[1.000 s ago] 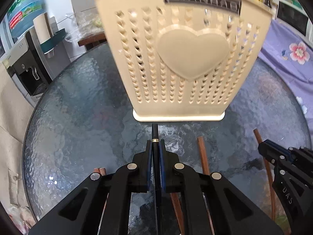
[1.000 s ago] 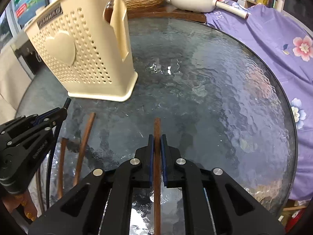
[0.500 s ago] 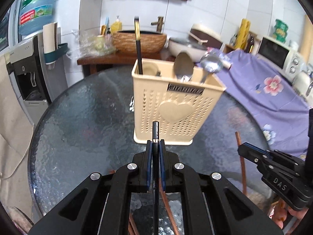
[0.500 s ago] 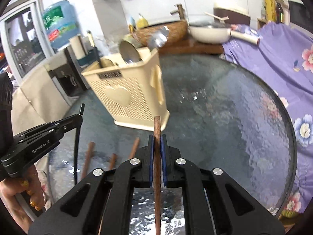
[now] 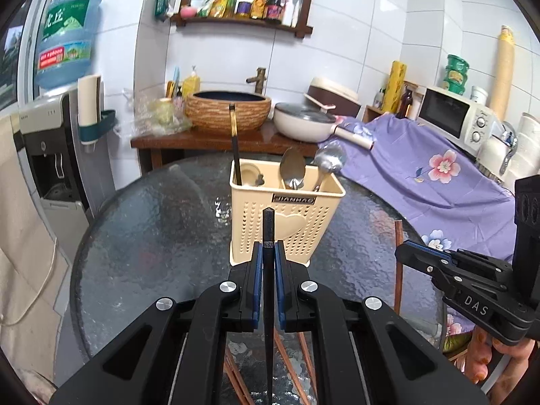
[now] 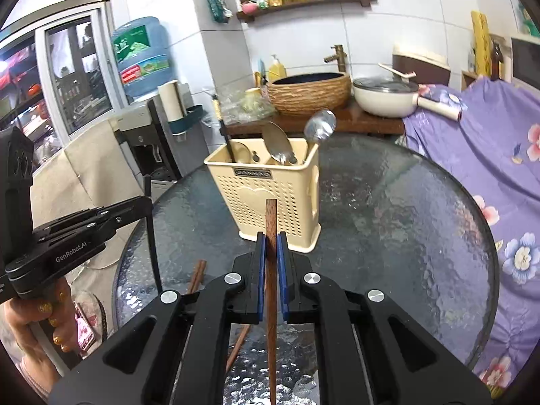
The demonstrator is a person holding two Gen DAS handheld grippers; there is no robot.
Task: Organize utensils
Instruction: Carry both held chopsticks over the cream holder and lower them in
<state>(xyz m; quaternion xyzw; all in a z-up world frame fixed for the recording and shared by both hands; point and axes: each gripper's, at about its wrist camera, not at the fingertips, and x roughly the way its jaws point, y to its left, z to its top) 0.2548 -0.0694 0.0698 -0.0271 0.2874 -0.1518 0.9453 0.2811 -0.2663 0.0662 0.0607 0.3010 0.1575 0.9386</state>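
The round glass bench [image 5: 141, 243] carries everything, and the cream perforated utensil holder [image 5: 287, 222] stands upright near its middle so that long pieces can be dropped in from above. It is split into compartments: a black chopstick with a gold band [image 5: 234, 141] leans in the left one, while two steel spoons [image 5: 293, 168] stand bowl-up in the right, which suggests chopsticks go left. The left tongs [image 5: 269, 263] are clamped on a black chopstick [image 5: 269, 226], its tip poking just past the blue pads and the long end trailing back under the camera. The right tongs [image 6: 271, 260] pinch a brown wooden chopstick [image 6: 271, 216] the same way. Both are held above the bench and short of the holder, angled down toward it, probably so each stick can be tipped into the opening. Several more brown chopsticks [image 6: 197, 275] lie flat on the glass near the front edge, not yet sorted.
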